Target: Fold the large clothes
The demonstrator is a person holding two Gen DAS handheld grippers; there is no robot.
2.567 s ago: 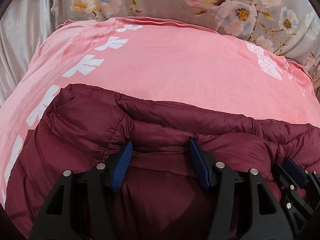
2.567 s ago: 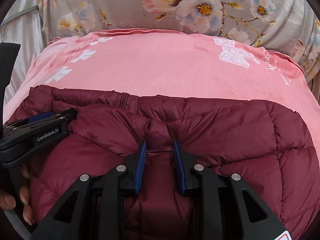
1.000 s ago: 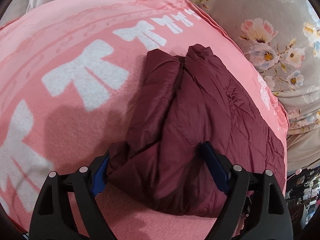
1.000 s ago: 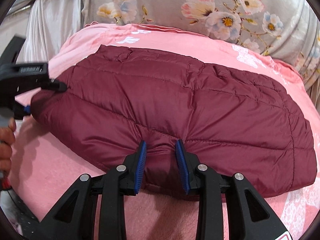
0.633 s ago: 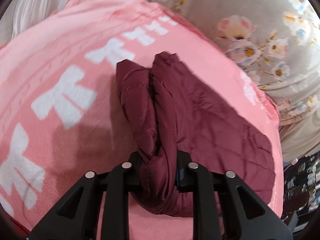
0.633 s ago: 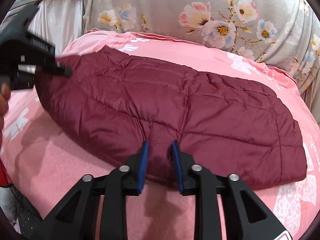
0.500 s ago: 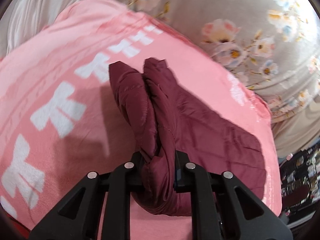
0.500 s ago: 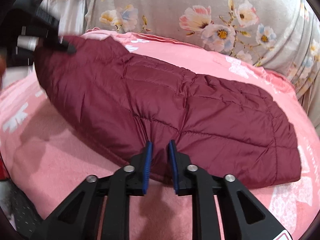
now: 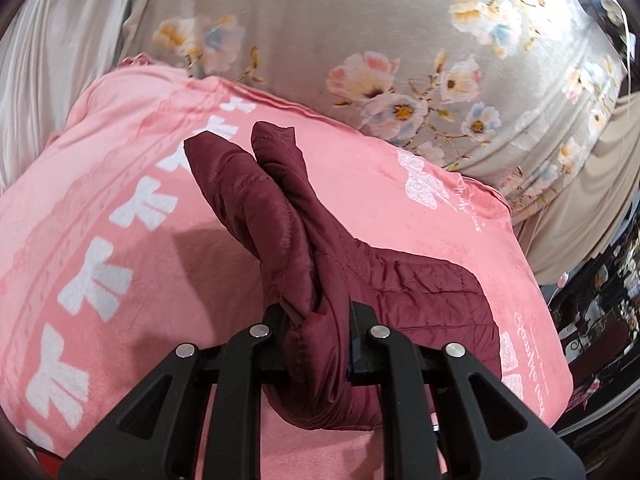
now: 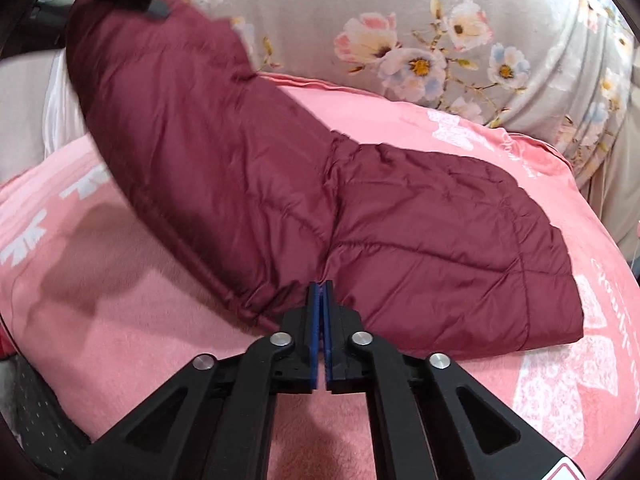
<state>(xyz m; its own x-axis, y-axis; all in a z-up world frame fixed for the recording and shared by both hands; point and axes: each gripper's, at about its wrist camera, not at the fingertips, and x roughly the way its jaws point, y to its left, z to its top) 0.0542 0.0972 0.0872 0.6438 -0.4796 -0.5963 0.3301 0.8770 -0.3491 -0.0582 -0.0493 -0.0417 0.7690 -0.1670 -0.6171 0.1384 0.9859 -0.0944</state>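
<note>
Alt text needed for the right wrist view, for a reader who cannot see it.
The right gripper, its blue pads nearly touching, is at the near edge of a maroon quilted jacket; whether it pinches fabric is unclear. The jacket's left end is lifted by the left gripper, the rest lying on a pink blanket.

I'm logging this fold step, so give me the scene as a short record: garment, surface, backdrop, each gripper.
garment: maroon puffer jacket, one end lifted, other end lying flat
surface: pink blanket with white bow prints
backdrop: grey floral fabric
left gripper: shut on a bunched jacket end, raised
right gripper: blue pads nearly together, pinching the jacket's near edge
</note>
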